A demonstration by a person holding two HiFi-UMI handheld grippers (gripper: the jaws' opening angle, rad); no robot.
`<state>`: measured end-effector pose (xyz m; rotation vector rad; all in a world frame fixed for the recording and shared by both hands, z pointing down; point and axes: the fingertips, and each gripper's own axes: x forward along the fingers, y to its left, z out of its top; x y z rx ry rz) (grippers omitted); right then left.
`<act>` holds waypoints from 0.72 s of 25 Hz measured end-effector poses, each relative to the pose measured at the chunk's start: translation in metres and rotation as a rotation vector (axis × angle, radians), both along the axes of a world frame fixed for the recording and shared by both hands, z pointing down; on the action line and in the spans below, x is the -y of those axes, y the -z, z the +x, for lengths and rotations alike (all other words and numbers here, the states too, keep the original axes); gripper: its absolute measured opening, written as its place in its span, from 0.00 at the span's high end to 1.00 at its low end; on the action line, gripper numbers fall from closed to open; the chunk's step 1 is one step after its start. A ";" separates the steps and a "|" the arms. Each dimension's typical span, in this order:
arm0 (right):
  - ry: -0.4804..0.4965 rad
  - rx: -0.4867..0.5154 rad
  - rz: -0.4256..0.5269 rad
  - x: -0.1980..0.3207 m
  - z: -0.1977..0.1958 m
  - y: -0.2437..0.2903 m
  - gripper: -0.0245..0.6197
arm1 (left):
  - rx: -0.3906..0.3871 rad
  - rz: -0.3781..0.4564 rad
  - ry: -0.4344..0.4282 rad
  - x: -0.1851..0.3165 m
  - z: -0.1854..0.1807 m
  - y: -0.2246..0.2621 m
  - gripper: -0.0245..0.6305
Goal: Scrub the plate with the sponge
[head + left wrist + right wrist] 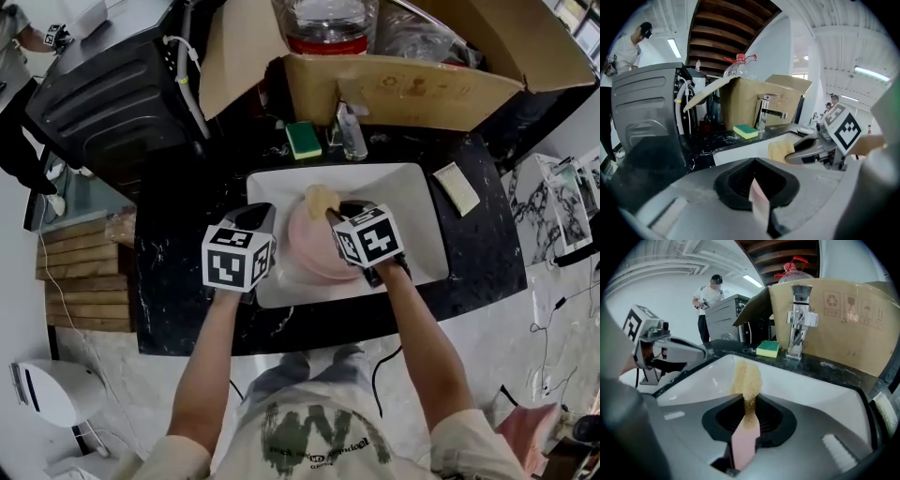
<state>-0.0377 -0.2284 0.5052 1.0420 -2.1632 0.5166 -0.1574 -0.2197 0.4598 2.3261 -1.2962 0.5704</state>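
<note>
Over the white sink [412, 202], left gripper [757, 185] fingers pinch the pink plate [307, 249] rim; right gripper [745, 416] fingers pinch the sponge [746, 376].

The plate [314, 251] is smooth pink with a soft sheen; plastic or glazed, I cannot tell. The sponge [321, 199] is tan, coarse and porous. The sink [417, 192] is glossy white, and the counter [173, 244] is polished black stone with pale flecks. The tap [800, 317] is bright metal. The box [403, 89] is matt brown cardboard. The left gripper [757, 187] and right gripper [747, 416] have matt grey plastic shells (faintly grainy up close) with black ribbed pads [736, 180]. The slats [80, 272] are bare, rough wood.
</note>
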 end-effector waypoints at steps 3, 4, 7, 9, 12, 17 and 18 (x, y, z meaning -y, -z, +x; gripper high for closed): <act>0.026 -0.010 -0.023 0.002 -0.005 -0.011 0.86 | 0.006 -0.006 0.011 0.004 -0.001 -0.005 0.96; 0.036 -0.011 -0.032 0.003 -0.008 -0.014 0.86 | 0.012 -0.004 0.013 0.005 -0.002 -0.006 0.96; 0.067 -0.017 -0.062 0.003 -0.014 -0.024 0.86 | 0.021 0.007 0.014 0.008 -0.003 -0.005 0.96; 0.082 -0.018 -0.084 0.004 -0.017 -0.031 0.86 | 0.022 0.015 0.010 0.009 -0.003 -0.005 0.96; 0.102 -0.025 -0.111 0.005 -0.020 -0.040 0.86 | 0.030 0.027 -0.002 0.009 -0.001 -0.005 0.96; 0.140 -0.016 -0.164 0.004 -0.031 -0.055 0.86 | 0.046 0.041 -0.001 0.012 -0.002 -0.005 0.96; 0.144 -0.008 -0.178 0.003 -0.034 -0.058 0.86 | 0.050 0.042 -0.001 0.013 -0.002 -0.005 0.96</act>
